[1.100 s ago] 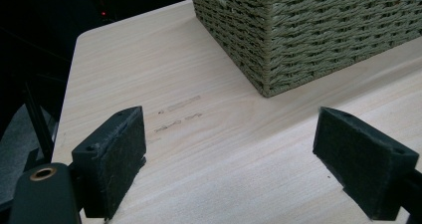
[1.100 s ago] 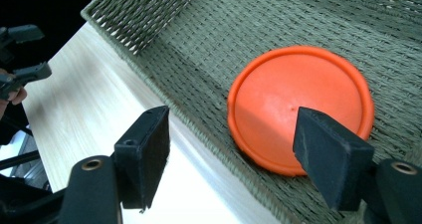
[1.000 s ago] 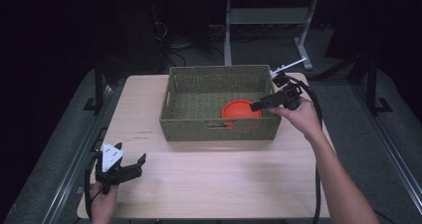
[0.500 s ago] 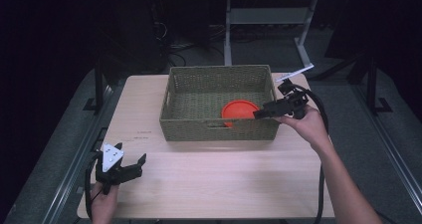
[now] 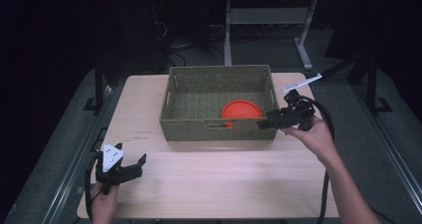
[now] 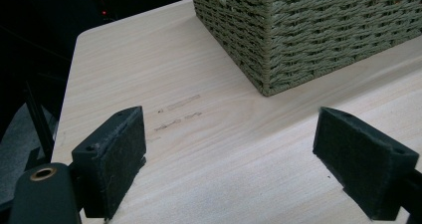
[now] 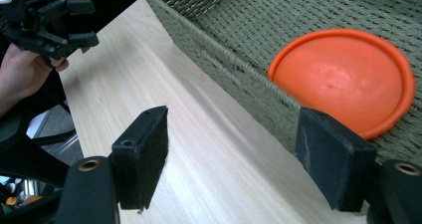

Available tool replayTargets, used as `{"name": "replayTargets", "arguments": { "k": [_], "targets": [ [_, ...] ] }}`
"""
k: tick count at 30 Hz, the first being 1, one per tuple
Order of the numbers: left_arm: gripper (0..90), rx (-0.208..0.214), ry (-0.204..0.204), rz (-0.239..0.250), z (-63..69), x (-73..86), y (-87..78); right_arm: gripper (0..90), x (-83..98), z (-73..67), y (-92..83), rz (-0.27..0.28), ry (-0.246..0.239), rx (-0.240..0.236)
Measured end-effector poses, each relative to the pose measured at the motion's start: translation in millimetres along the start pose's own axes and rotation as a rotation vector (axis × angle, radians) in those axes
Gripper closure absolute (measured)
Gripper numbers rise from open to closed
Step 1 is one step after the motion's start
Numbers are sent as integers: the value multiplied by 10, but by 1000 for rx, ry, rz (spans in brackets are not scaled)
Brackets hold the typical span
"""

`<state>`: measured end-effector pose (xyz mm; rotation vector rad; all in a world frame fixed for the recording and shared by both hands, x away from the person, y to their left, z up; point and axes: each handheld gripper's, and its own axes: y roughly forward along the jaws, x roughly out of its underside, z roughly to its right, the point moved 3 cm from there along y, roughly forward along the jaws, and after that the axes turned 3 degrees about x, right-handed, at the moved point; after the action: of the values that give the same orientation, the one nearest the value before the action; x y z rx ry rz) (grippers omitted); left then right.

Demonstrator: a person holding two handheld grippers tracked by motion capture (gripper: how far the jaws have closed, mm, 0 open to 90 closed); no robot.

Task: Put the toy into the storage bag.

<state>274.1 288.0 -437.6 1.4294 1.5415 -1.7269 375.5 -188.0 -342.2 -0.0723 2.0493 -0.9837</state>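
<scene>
A: What's the layout, starting with the biggest piece?

B: A pale wooden table [image 5: 209,184], and on its far half a green woven basket [image 5: 219,132] with its long side running left to right. Inside it, at the near right corner, lies an orange plate [image 5: 241,110], flat on the basket floor and close against the near wall.

A: And the two claws?

B: The right claw [image 5: 263,123] sits at the basket's near right corner, level with the rim and pointing left. Its jaws are spread wide with nothing between the pads. In the right gripper view one jaw stands on the table side of the near wall and the other on the plate side, so the wall runs between them. The left claw [image 5: 133,167] is at the near left corner of the table, well apart from the basket, also spread and empty, just above bare wood.

A: So which way is the plate from the right claw?

B: Just to its left and a little farther in, over the wall. The right hand [image 5: 313,137] is much the nearer one.

A: How does the plate look?

B: Round, so no long axis to line up with. Smooth, plain orange, shallow, with a slightly raised rim. I'd guess the rim is the only part thin enough to pinch.
</scene>
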Motion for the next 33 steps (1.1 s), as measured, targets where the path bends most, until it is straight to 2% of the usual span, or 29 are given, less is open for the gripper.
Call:
{"name": "replayTargets", "arguments": {
  "k": [22,33],
  "targets": [
    [128,-4,-5,3,-1,3,-1,270,553,-66,-22,9,-30,-16],
    [128,-5,2,2,-4,7,-1,264,955,43,-39,29,5,-41]
  ]
}}
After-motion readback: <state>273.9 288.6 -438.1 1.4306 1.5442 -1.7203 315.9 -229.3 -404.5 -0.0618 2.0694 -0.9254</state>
